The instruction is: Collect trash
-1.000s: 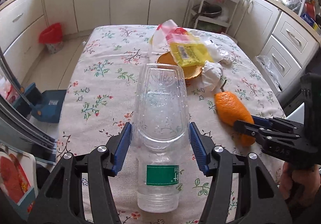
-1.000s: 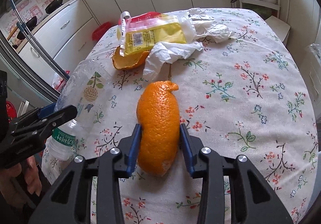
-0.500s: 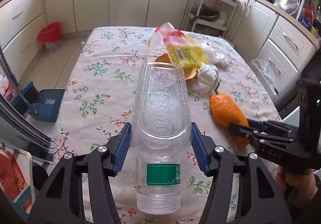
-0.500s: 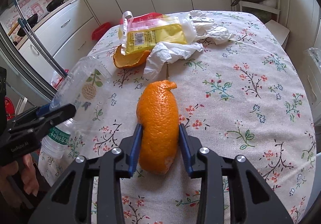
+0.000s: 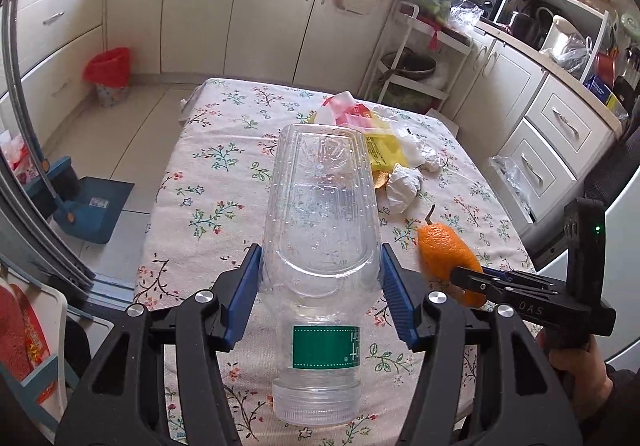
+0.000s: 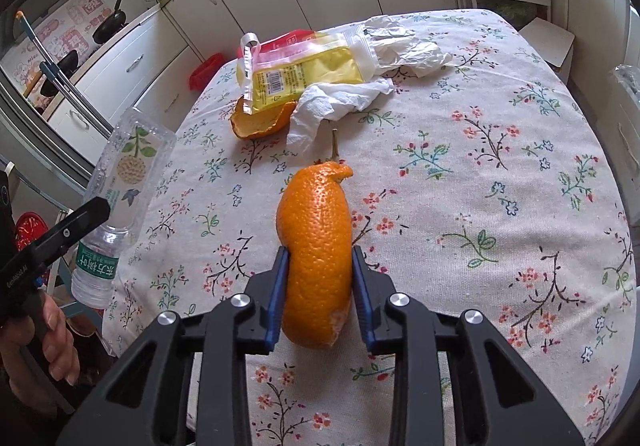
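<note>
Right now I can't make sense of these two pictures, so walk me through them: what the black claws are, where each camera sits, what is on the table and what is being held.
No robot here: a person holds a pistol-grip tool in each hand, each with two blue-padded fingers and a fisheye camera looking along them.

The left tool's view shows the left gripper closed on an empty plastic bottle, cap end toward the camera.

The right tool's view shows the right gripper clamping a piece of orange peel.

Left on the floral tablecloth: a yellow snack wrapper, a second peel piece, crumpled tissue and a small stem.
</note>
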Demonstrator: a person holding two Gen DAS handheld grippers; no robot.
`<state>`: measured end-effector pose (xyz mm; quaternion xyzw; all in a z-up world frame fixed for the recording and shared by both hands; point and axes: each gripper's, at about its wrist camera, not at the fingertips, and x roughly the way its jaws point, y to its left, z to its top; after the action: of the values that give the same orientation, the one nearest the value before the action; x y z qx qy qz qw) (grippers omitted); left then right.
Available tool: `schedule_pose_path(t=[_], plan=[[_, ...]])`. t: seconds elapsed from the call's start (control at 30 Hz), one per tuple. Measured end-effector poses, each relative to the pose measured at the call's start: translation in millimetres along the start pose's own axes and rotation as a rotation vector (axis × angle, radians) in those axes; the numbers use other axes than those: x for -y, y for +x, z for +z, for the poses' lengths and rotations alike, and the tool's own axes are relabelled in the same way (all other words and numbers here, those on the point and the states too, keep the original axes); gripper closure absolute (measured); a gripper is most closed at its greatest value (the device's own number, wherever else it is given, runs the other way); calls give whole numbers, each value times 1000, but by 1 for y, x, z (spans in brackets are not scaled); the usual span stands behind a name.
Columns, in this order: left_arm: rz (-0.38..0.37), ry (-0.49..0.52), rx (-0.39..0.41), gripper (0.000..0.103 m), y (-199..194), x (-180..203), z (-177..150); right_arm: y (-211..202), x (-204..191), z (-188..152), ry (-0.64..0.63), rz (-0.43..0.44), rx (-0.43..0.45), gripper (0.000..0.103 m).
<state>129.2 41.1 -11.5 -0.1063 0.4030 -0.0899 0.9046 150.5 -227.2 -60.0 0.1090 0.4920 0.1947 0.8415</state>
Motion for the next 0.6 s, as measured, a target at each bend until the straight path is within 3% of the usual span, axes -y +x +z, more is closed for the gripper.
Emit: schedule_pose_path(t=[0.17, 0.27, 0.3, 0.33, 0.6], plan=[[-5, -4, 10, 48, -3, -1, 1, 2, 0, 0, -4, 0, -9, 72], [-8, -8, 10, 48, -2, -2, 1, 8, -5, 0, -24, -1, -46, 61], [-9, -14, 10, 48, -2, -3, 1, 8, -6, 1, -23, -1, -35, 50], [-11, -21, 12, 48, -2, -5, 1, 8, -6, 2, -23, -3, -27, 48], [-26, -37, 6, 48, 5, -8, 7, 12, -4, 31, 17, -24, 69, 44]])
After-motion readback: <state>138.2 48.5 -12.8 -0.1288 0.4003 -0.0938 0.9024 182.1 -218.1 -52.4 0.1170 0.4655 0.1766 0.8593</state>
